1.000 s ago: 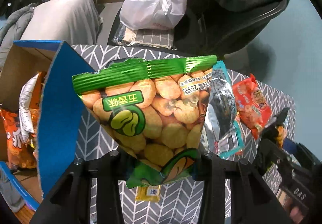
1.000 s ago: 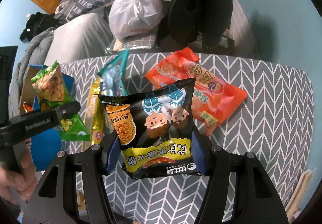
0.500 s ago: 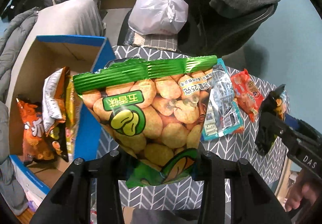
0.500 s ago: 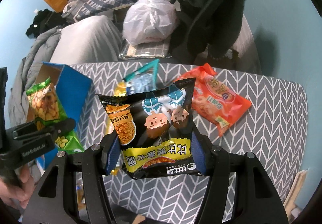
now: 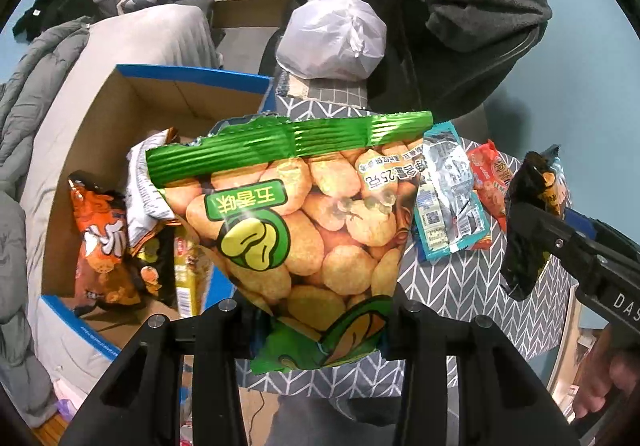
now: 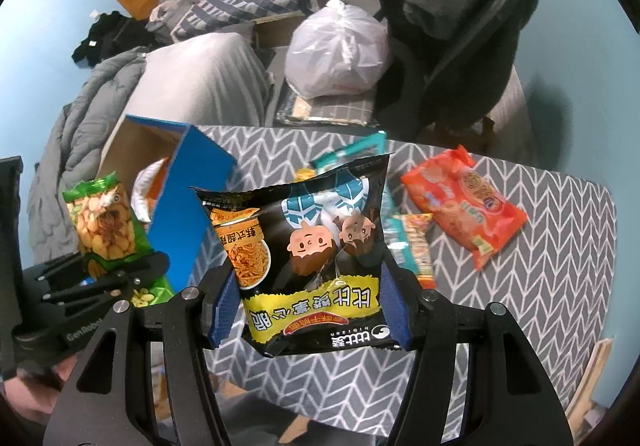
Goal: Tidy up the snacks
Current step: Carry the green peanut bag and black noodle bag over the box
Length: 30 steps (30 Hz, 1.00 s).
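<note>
snacks hung from both our grippers. we had the left gripper [image 5: 320,330] pinching a green bean-snack bag [image 5: 296,230] at its bottom edge, up beside the open blue box [image 5: 192,73]. we had the right gripper [image 6: 308,306] clamped on a black noodle-snack bag [image 6: 304,258], above the chevron table [image 6: 540,286], where an orange packet [image 6: 464,201] and a teal packet [image 5: 448,201] lay.
</note>
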Each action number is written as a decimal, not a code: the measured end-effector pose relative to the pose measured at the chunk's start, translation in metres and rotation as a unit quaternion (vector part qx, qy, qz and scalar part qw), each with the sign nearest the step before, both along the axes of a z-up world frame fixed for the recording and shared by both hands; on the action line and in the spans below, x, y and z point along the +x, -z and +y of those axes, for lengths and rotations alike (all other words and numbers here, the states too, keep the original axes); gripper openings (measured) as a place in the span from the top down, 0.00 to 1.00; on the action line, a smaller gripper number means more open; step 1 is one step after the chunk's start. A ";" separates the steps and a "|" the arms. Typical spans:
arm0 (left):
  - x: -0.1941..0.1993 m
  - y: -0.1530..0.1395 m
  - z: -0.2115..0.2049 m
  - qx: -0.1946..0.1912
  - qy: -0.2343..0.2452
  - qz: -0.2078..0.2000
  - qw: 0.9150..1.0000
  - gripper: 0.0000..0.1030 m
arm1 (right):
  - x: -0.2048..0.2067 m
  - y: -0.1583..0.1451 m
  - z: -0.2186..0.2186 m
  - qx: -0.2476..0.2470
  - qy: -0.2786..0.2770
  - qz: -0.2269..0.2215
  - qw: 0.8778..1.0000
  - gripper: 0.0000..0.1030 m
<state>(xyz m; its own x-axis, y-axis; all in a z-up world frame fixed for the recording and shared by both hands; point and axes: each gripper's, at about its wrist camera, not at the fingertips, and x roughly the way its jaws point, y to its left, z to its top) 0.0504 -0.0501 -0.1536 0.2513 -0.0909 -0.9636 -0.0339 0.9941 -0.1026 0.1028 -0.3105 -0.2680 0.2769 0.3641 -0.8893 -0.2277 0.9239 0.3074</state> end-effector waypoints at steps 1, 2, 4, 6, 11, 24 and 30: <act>-0.001 -0.002 0.003 0.000 0.000 -0.002 1.000 0.60 | -0.001 -0.001 0.004 0.002 -0.003 -0.001 1.000 0.41; -0.003 -0.004 0.005 0.001 -0.001 -0.004 1.000 0.60 | -0.001 -0.002 0.008 0.003 -0.005 -0.002 1.000 0.41; -0.005 -0.006 0.011 0.001 -0.005 -0.005 1.000 0.60 | -0.003 -0.003 0.016 0.006 -0.011 -0.003 1.000 0.41; -0.008 -0.009 0.019 0.002 -0.009 -0.008 1.000 0.60 | -0.004 -0.006 0.025 0.009 -0.017 -0.005 1.000 0.41; -0.018 -0.018 0.041 -0.004 -0.029 -0.014 0.999 0.60 | -0.004 -0.009 0.052 0.016 -0.041 -0.010 0.999 0.41; -0.029 -0.022 0.113 0.001 -0.085 -0.022 0.996 0.60 | 0.013 -0.016 0.147 0.034 -0.111 -0.021 0.993 0.41; -0.030 -0.016 0.143 0.010 -0.101 -0.020 0.995 0.60 | 0.023 -0.011 0.185 0.042 -0.136 -0.014 0.990 0.41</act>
